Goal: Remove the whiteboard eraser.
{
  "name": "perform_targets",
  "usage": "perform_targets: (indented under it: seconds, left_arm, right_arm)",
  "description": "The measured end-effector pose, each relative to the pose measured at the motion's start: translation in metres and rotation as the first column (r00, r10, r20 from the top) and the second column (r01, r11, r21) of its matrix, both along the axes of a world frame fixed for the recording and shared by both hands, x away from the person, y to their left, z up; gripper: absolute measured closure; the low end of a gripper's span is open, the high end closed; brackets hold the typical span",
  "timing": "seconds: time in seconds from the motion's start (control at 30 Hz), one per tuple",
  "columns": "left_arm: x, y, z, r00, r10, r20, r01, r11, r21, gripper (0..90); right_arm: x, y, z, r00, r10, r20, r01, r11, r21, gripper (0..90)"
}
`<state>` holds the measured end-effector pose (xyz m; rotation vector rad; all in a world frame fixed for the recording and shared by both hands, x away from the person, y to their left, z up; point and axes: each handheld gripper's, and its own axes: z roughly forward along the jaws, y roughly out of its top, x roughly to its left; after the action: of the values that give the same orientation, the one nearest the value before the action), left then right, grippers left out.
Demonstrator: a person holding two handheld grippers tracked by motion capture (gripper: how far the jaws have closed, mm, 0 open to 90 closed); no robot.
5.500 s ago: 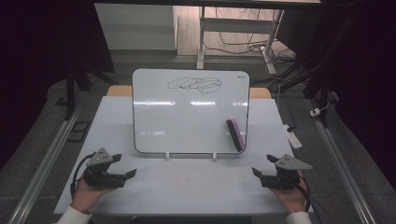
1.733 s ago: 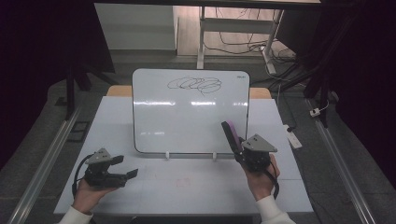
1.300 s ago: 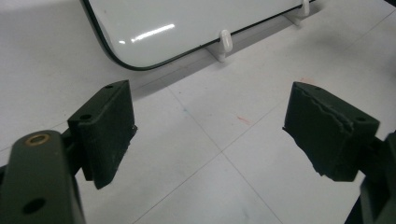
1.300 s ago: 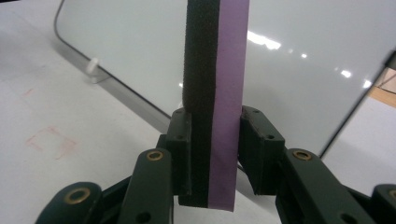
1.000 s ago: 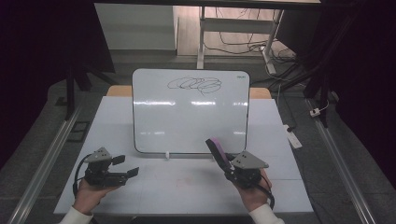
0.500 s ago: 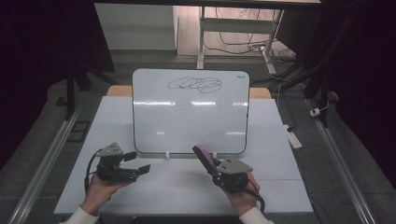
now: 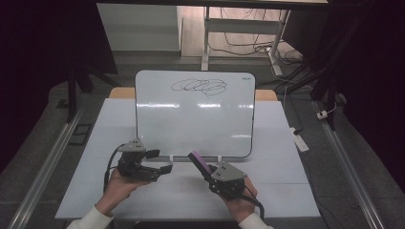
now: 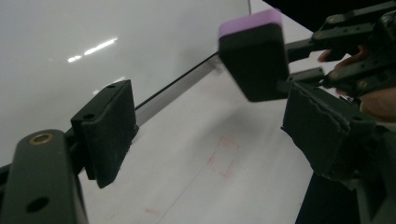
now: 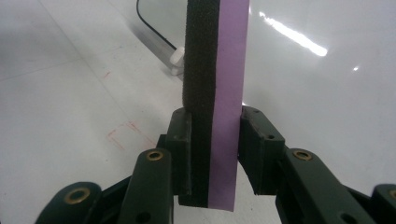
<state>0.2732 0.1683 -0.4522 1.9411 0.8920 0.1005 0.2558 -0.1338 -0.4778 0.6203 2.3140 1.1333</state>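
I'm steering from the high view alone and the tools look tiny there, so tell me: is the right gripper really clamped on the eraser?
Observer: Yes. In the right gripper view, the right gripper has both jaws pressed on the faces of the eraser, black felt on one side and purple back on the other.
Operator: And the left gripper, shut or open?
Observer: The left gripper is open, with bare table between its jaws.
Operator: Is the eraser anywhere near it?
Observer: In the left gripper view, the eraser's end hangs above and beyond the open jaws, clear of them.
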Motion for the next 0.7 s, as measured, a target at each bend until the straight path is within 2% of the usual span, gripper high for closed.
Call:
perform_targets:
  seconds: [0.13, 0.27, 0.43, 0.47, 0.7]
  left_arm:
    - [0.005, -0.016, 0.004, 0.9991, -0.042, -0.006, 0.041, 0.9991, -0.011, 18.4]
    - [0.01, -0.023, 0.006, 0.998, -0.062, -0.014, 0.062, 0.9979, -0.02, 18.4]
    - [0.02, -0.037, 0.006, 0.9938, -0.101, -0.048, 0.099, 0.9942, -0.043, 18.6]
    - [0.025, -0.043, 0.004, 0.9925, -0.107, -0.059, 0.105, 0.9938, -0.039, 18.7]
    - [0.035, -0.054, 0.0, 0.9849, -0.149, -0.089, 0.146, 0.9887, -0.032, 21.7]
  right_arm:
    - [-0.001, 0.002, -0.001, 1.0, 0.006, 0.005, -0.006, 1.0, -0.004, 65.8]
    - [-0.002, 0.004, -0.002, 0.9998, 0.013, 0.015, -0.013, 1.0, -0.009, 65.8]
    - [-0.005, 0.007, -0.003, 0.9992, 0.022, 0.033, -0.021, 0.999, -0.028, 65.8]
    - [-0.006, 0.008, -0.003, 0.999, 0.023, 0.038, -0.022, 0.999, -0.03, 65.8]
    - [-0.009, 0.01, -0.003, 0.9974, 0.029, 0.067, -0.027, 0.999, -0.042, 65.8]
